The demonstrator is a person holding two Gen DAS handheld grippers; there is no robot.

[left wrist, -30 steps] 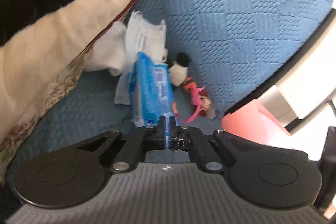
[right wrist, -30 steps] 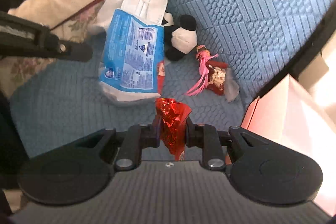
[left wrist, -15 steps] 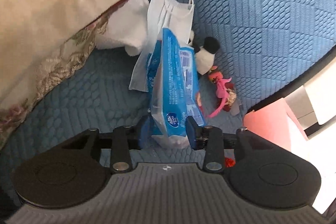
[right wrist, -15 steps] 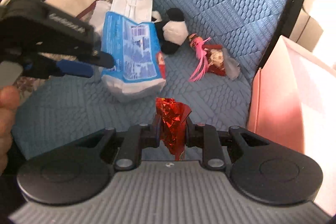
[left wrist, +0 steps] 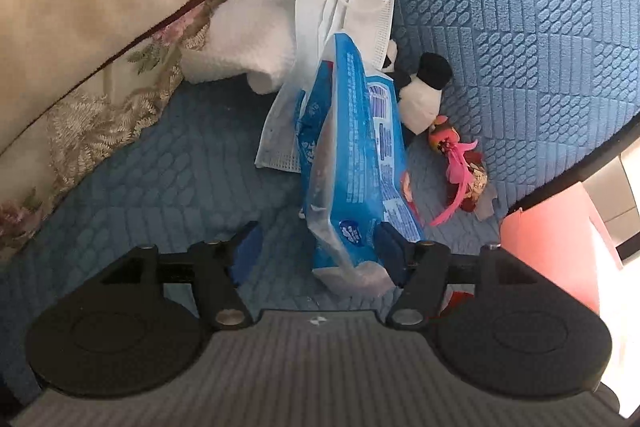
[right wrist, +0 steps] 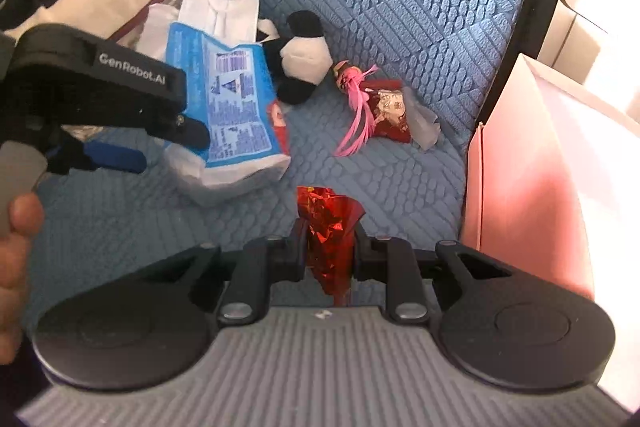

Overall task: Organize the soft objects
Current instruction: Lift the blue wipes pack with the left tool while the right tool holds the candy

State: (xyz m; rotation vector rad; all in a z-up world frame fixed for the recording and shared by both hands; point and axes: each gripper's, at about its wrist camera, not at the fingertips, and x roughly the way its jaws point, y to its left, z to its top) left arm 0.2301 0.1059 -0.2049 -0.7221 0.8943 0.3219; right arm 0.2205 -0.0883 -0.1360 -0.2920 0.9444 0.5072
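A blue wipes pack (left wrist: 352, 163) stands on edge on the blue quilted seat (left wrist: 160, 187). My left gripper (left wrist: 318, 249) straddles its near end and its jaws are opening. The pack leans on the right finger and the left finger stands clear of it. From the right wrist the same pack (right wrist: 236, 107) and left gripper (right wrist: 164, 147) appear at the left. My right gripper (right wrist: 328, 251) is shut on a crumpled red foil wrapper (right wrist: 328, 227). Behind the pack lie a white face mask (left wrist: 352, 7), a small panda plush (left wrist: 420, 95) and a pink-haired doll (left wrist: 460, 171).
A folded white towel (left wrist: 244, 39) sits against a cream floral cushion (left wrist: 100, 27) at the left. The seat's blue backrest (left wrist: 520, 7) rises behind the pile. A pink box (right wrist: 528, 167) stands open at the right. A person's hand (right wrist: 16, 247) holds the left gripper.
The left jaws went from shut to wide apart around the blue pack while the gripper came down closer to the seat. The right gripper sank a little, still gripping the red foil.
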